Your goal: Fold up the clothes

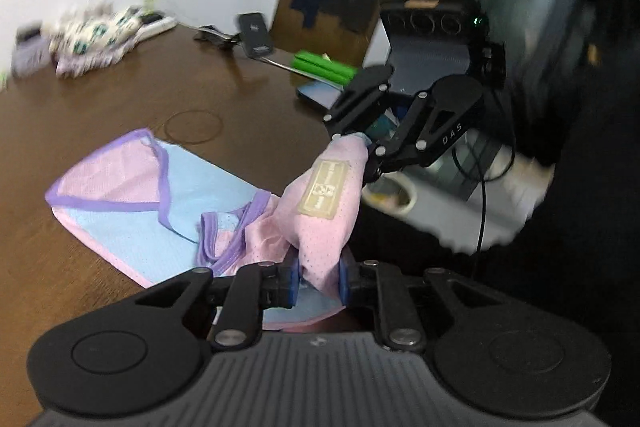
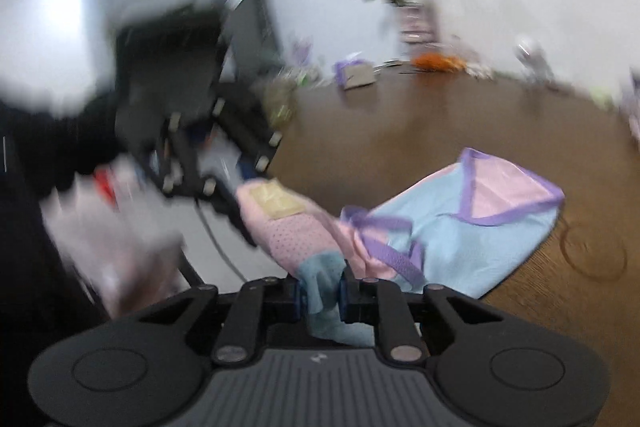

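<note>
Garment [image 1: 152, 203], pink/blue mesh w/ purple trim, lay partly on the brown tabletop [image 1: 100, 99], its near end lifted off past the tabletop's front edge. Left gripper [image 1: 318, 281] fingers [image 1: 291, 281] clenched on a pink fold w/ a beige patch [image 1: 324, 189]. Right gripper [image 2: 322, 293] fingers [image 2: 344, 293] clenched on a blue corner of the same garment [image 2: 460, 219]. From the left view, the right gripper [image 1: 370, 147] sat at the top of the lifted fold. Beyond the garment the tabletop was bare up to a ring mark [image 1: 194, 127]. Farther off: patterned clothes [image 1: 92, 35], black device [image 1: 256, 35], cardboard box [image 1: 328, 15], contents not visible, green rolls [image 1: 324, 65]. Right view heavily blurred.
</note>
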Demonstrator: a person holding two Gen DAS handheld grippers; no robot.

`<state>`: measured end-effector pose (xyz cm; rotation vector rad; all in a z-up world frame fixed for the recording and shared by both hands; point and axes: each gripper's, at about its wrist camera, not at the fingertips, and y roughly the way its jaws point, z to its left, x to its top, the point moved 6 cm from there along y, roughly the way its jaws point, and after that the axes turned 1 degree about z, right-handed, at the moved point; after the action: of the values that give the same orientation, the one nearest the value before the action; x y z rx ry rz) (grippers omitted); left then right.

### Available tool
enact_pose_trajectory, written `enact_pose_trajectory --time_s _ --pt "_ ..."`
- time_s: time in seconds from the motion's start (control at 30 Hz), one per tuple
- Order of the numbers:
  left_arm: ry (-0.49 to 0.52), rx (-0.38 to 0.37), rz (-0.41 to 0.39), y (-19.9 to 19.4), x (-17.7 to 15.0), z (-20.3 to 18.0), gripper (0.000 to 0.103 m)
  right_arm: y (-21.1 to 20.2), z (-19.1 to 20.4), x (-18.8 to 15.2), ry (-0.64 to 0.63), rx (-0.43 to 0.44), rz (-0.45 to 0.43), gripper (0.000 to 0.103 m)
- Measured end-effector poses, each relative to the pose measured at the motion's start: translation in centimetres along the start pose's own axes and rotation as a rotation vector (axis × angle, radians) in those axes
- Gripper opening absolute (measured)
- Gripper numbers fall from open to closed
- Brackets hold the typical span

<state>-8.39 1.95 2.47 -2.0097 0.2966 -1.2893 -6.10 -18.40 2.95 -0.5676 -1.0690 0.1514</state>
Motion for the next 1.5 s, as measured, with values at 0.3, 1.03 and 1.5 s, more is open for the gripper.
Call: enact_pose_trajectory --time_s 0.3,1.03,1.5 --pt "-0.493 0.048 -0.147 1.2 0.3 10.5 0.044 4.0 -9.1 1.9 0.422 -0.013 -0.026 0.028" --pt "-0.34 0.519 -0.087 3.1 0.4 5.2 0.029 7.0 -4.3 -0.1 0.059 -0.41 -0.059 0.026" --pt "-0.506 0.726 -0.151 0.2 3.4 15.6 0.07 3.4 -12.0 6.0 0.294 -0.527 -0.076 0.043"
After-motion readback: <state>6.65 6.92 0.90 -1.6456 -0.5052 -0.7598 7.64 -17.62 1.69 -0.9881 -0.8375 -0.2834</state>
